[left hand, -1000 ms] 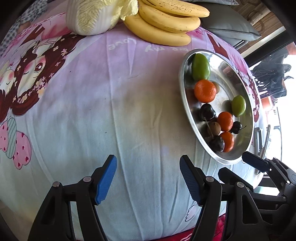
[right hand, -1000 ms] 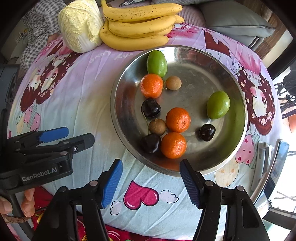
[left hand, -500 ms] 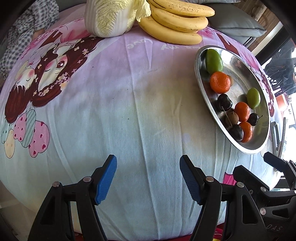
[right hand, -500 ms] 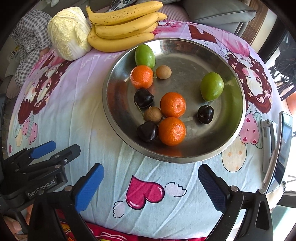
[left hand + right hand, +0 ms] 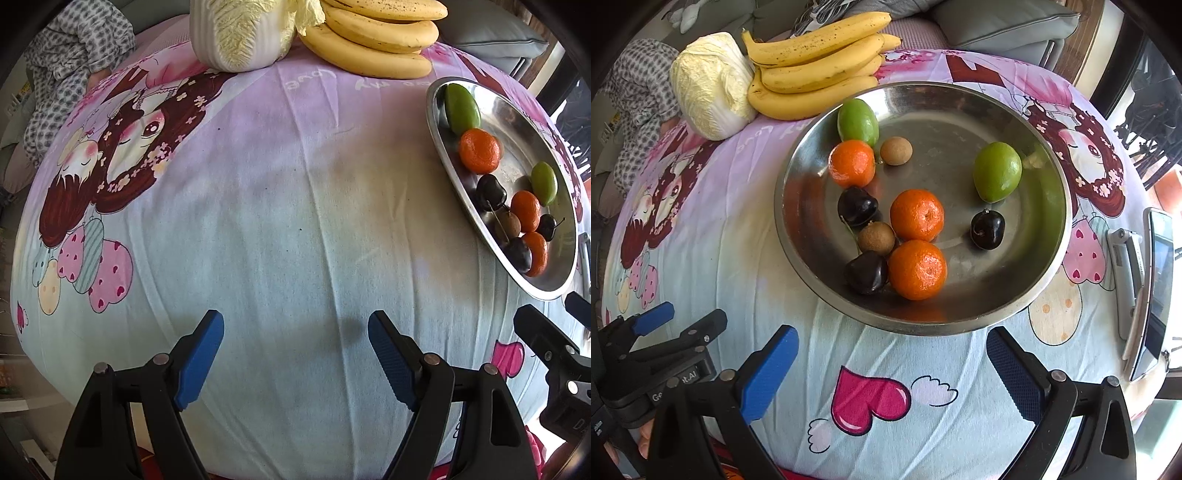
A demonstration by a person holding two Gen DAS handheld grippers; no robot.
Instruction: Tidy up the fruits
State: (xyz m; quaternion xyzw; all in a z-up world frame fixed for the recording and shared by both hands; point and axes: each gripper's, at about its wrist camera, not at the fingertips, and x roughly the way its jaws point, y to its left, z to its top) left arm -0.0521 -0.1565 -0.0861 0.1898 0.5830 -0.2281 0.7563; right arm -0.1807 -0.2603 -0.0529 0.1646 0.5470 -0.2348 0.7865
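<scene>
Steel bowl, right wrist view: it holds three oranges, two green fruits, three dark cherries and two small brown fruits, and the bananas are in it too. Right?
Not quite. The bananas lie outside the steel bowl, on the cloth beside the cabbage. The right wrist view shows it; the rest stands.

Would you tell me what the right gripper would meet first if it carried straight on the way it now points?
Most likely the near rim of the metal bowl, or the tablecloth just before it; depth is unclear. The right gripper is open and empty.
</scene>
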